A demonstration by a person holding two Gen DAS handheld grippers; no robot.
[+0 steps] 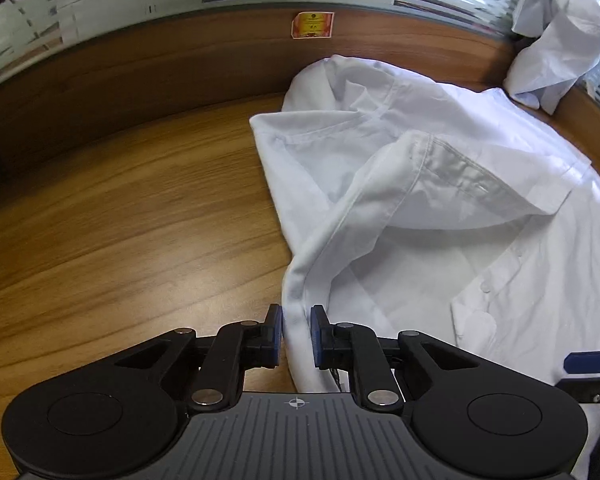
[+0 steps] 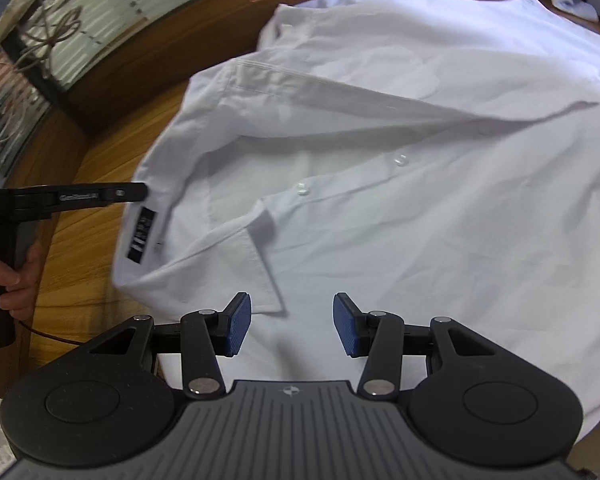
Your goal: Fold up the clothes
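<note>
A white button-up shirt (image 1: 440,200) lies rumpled on the wooden table, front up, with its buttons and placket showing in the right wrist view (image 2: 380,200). My left gripper (image 1: 296,332) is shut on a fold of the shirt's left edge by the collar; the cloth runs up between its blue pads. From the right wrist view the left gripper (image 2: 138,192) meets the collar band just above its black label (image 2: 140,234). My right gripper (image 2: 293,324) hovers open over the shirt's front near the collar tip, with nothing between its fingers.
The wooden table (image 1: 120,220) shows bare to the left of the shirt. A wooden back rail with an orange sticker (image 1: 312,25) and frosted glass runs behind. Another white garment (image 1: 556,36) is heaped at the far right corner. A person's hand (image 2: 18,276) grips the left handle.
</note>
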